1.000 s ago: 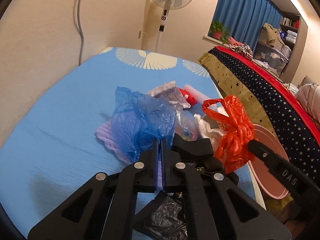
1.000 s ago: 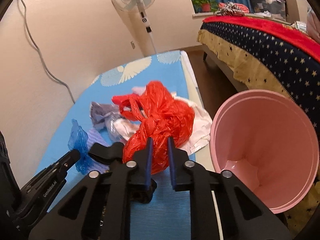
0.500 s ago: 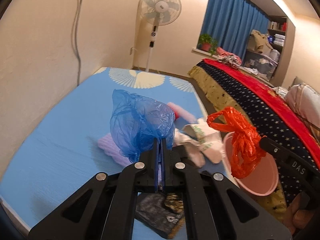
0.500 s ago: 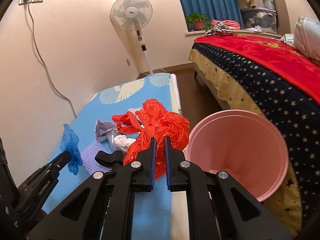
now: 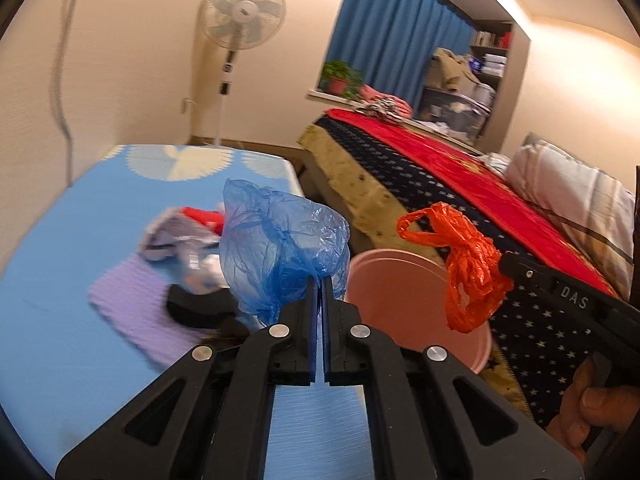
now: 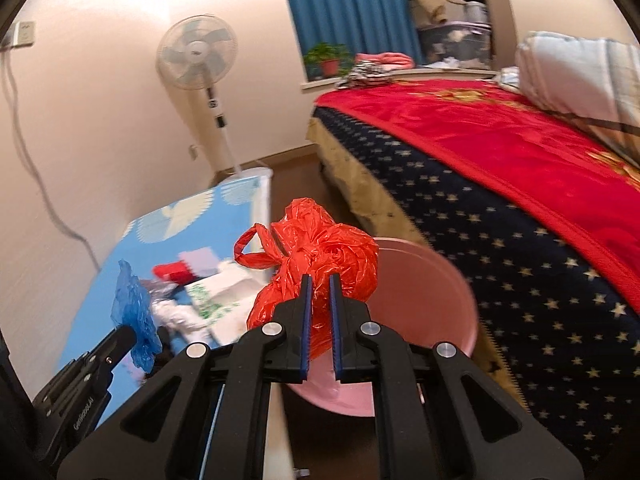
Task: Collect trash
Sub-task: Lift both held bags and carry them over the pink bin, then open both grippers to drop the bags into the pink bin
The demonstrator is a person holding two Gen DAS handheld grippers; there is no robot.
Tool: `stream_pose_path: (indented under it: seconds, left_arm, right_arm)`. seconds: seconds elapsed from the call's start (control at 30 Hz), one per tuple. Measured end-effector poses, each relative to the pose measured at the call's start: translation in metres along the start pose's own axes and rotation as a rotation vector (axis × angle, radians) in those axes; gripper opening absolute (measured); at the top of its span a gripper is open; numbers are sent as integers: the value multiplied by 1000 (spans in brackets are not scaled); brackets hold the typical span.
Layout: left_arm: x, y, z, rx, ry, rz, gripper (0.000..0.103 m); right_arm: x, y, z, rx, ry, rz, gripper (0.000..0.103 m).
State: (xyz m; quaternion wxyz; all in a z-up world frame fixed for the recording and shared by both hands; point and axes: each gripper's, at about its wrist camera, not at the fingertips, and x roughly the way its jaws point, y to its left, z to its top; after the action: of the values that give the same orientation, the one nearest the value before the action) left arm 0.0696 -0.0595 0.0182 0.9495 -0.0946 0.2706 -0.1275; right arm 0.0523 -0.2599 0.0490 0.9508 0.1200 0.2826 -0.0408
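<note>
My left gripper (image 5: 320, 286) is shut on a crumpled blue plastic bag (image 5: 280, 248) and holds it in the air above the blue table's right edge. My right gripper (image 6: 319, 282) is shut on a knotted orange plastic bag (image 6: 320, 256), held over the pink bin (image 6: 424, 320). In the left wrist view the orange bag (image 5: 468, 276) hangs over the pink bin's (image 5: 384, 280) right rim. The blue bag also shows in the right wrist view (image 6: 134, 312), at the left gripper's tip.
On the blue table (image 5: 80, 208) lie a purple cloth (image 5: 132, 300), crumpled wrappers (image 5: 176, 232), a red item (image 5: 198, 214) and white packaging (image 6: 224, 292). A bed with a red and starry cover (image 6: 500, 168) stands right of the bin. A standing fan (image 5: 240, 16) is by the far wall.
Both grippers have lifted their bags off the table and moved right. The orange bag went from lying on the trash pile to hanging over the pink bin.
</note>
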Motion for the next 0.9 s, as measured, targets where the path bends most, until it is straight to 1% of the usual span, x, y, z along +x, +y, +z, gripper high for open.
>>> stream_pose_path:
  seconds: [0.27,0.47,0.9]
  left_arm:
    - [28,-32,-6,19,35,-109,2]
    - [50,-46,-9,11,69,-166,2]
    - [71,-65,-13,17,109,-221,2]
  right_arm:
    - [8,-26,3,38,5,-92,8]
    - [13,-42,3,66,16,-135,8]
    - [20,-52,2,77,31,-169,8]
